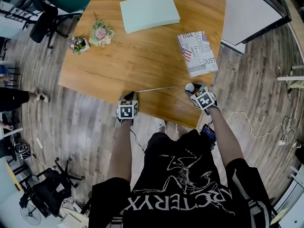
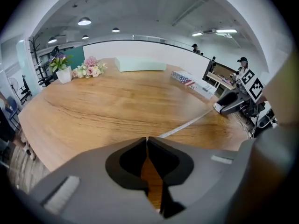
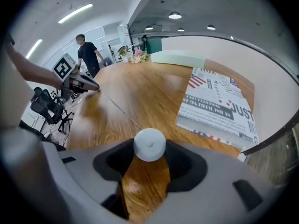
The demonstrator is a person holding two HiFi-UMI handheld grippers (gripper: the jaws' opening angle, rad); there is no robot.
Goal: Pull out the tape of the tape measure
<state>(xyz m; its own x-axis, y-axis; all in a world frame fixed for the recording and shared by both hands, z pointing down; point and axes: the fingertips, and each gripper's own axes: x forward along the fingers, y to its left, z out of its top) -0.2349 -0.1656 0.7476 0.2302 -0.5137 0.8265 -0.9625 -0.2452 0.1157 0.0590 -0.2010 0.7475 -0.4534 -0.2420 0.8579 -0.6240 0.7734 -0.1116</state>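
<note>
A small round white tape measure (image 3: 149,143) is clamped between the jaws of my right gripper (image 3: 150,149), just above the near right corner of the wooden table (image 1: 142,61). A thin pale tape (image 1: 161,88) stretches from it leftward, low over the table, to my left gripper (image 1: 127,109). In the left gripper view the tape (image 2: 187,123) runs up to the left gripper (image 2: 146,140), whose jaws are shut on the tape's end. In the head view the tape measure (image 1: 189,87) shows just beyond the right gripper (image 1: 202,98). The two grippers are held well apart along the table's near edge.
A box printed with flags and text (image 1: 197,52) lies on the table's right side, close to the right gripper. A pale green box (image 1: 149,11) sits at the far end. Flowers (image 1: 101,33) and a small pot (image 1: 78,44) stand at the far left corner. Chairs stand on the floor at left.
</note>
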